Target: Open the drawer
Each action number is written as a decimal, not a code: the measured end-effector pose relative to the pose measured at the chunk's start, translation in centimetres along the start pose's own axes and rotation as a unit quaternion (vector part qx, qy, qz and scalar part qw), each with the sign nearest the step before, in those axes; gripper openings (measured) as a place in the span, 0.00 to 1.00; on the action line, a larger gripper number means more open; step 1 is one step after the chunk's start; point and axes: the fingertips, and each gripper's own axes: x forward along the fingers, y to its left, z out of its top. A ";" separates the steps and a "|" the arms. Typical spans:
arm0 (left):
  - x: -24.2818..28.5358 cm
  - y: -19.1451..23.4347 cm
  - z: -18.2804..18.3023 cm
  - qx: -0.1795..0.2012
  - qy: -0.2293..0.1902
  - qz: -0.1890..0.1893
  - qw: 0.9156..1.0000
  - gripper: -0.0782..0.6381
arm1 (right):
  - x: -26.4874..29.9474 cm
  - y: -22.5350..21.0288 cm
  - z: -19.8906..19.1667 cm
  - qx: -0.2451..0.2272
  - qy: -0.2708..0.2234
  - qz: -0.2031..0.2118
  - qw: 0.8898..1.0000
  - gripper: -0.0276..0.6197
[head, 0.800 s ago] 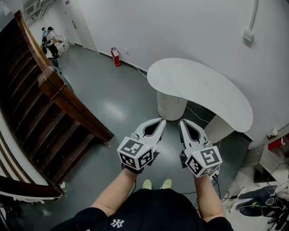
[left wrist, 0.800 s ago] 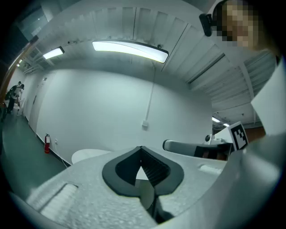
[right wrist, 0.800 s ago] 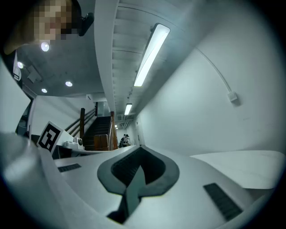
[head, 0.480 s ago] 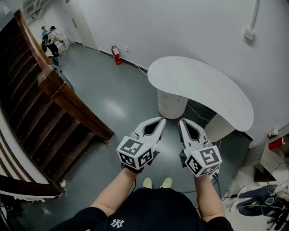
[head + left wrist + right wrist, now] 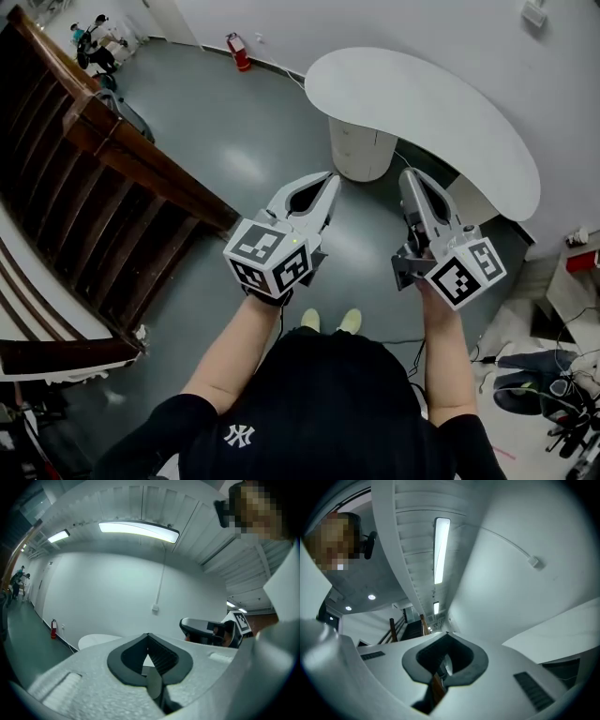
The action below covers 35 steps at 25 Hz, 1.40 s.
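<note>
A white round pedestal with drawer fronts (image 5: pixel 360 150) stands under the curved white tabletop (image 5: pixel 441 103); its drawers look closed. My left gripper (image 5: pixel 330 178) is held in the air short of the pedestal, its jaws shut with nothing between them. My right gripper (image 5: pixel 409 174) hovers to the right, rolled onto its side, its jaws also shut and empty. In the left gripper view the jaws' tips (image 5: pixel 148 635) meet, with the tabletop (image 5: pixel 96 641) low beyond them and the right gripper (image 5: pixel 211 630) beside. In the right gripper view that gripper (image 5: pixel 447 633) points slightly upward at the wall and ceiling.
A dark wooden staircase (image 5: pixel 112 197) fills the left side. A red fire extinguisher (image 5: pixel 236 49) stands by the far wall, and people (image 5: pixel 94 39) are far off at top left. Bags and cables (image 5: pixel 544 384) lie at bottom right. The person's shoes (image 5: pixel 330 321) show below the grippers.
Both grippers have spread apart; the left has come up toward the camera and the right has swung right and rolled onto its side. The pedestal and table sit higher in the view.
</note>
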 end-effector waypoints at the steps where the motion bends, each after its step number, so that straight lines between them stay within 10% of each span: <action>1: 0.1 -0.1 -0.1 0.000 0.000 0.005 1.000 0.12 | -0.2 -0.4 0.2 -0.007 -0.001 0.000 1.000 0.07; 19: 5.0 3.4 -3.2 -0.023 0.012 0.041 0.999 0.12 | 1.9 -6.2 -1.5 -0.047 0.008 -0.037 0.998 0.07; 35: 16.5 21.3 -9.1 -0.070 0.033 0.047 0.996 0.12 | 19.2 -15.5 -8.3 -0.060 0.087 -0.065 0.992 0.07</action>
